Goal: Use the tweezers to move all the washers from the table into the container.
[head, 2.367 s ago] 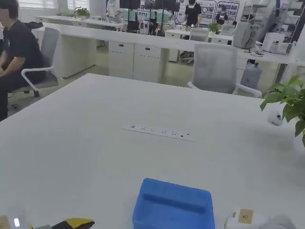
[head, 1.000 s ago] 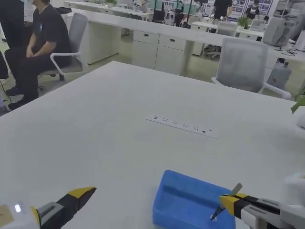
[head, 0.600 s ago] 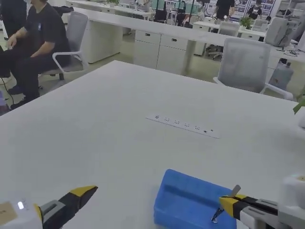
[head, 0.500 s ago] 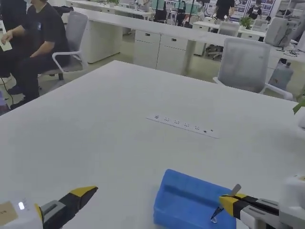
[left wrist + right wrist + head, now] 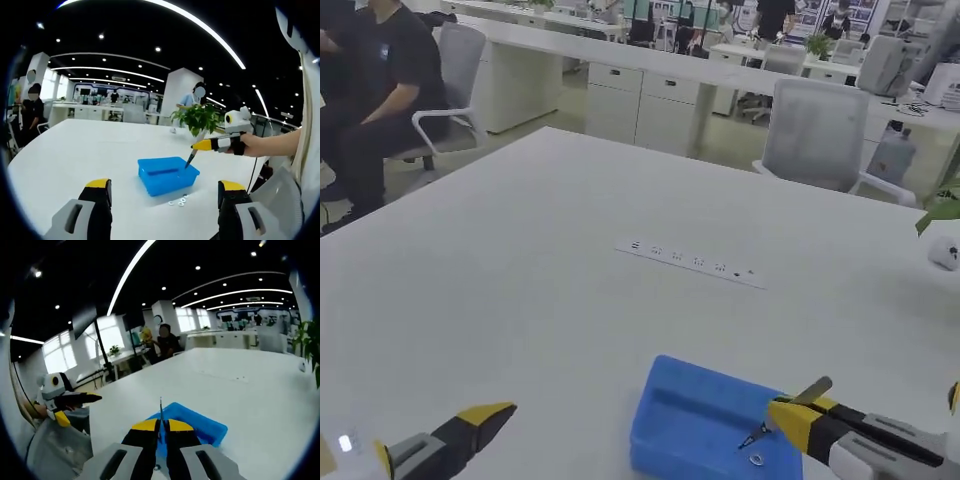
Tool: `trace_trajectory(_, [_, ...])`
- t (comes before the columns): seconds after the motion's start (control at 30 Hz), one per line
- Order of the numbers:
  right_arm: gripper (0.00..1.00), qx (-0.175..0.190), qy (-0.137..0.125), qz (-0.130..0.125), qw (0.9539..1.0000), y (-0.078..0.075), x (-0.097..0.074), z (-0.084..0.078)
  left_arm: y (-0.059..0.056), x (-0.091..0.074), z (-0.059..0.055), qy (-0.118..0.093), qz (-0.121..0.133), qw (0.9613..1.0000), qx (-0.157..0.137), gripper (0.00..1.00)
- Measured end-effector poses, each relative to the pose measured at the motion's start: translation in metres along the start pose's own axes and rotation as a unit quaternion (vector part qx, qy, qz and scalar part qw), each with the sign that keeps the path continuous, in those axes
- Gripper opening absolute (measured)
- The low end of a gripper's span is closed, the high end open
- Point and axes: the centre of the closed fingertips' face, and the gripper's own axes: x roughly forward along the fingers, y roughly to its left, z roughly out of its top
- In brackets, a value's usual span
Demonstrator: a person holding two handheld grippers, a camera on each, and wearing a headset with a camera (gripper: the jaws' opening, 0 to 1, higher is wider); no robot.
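Washers (image 5: 178, 202) are lying in a small cluster on the white table (image 5: 520, 260), just beside the blue container (image 5: 167, 176) on the side facing the left gripper (image 5: 475, 425), so most of the job appears to be waiting. One small ring (image 5: 756, 459) is showing inside the container, directly beneath the tips of the tweezers (image 5: 190, 159). Whether it is resting on the container's floor or dangling from the tips is too small to tell. The tweezers are pointing down over the container, pinched between the nearly closed jaws of the right gripper (image 5: 160, 426). The left gripper is hovering near the container's other side, its jaws spread wide and gripping nothing. By the look of the cluster, at least four washers are awaiting transfer, and at best one is in.
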Motion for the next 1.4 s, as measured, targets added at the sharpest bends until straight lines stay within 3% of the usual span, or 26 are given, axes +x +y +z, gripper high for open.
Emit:
trace_trajectory(0.27, [0.02, 0.008, 0.029, 0.027, 0.9992, 0.019, 0.004, -0.027, 0.0, 0.0, -0.003, 0.005, -0.006, 1.0, -0.003, 0.88])
trace_trajectory(0.63, [0.02, 0.008, 0.081, 0.03, 0.9962, 0.017, 0.016, -0.066, -0.001, 0.001, -0.006, 0.012, -0.01, 0.9999, 0.0, 0.88])
trace_trajectory(1.4, [0.02, -0.062, 0.114, 0.035, 0.991, 0.026, 0.021, -0.081, -0.002, 0.001, -0.008, 0.019, -0.011, 0.9997, 0.004, 0.86])
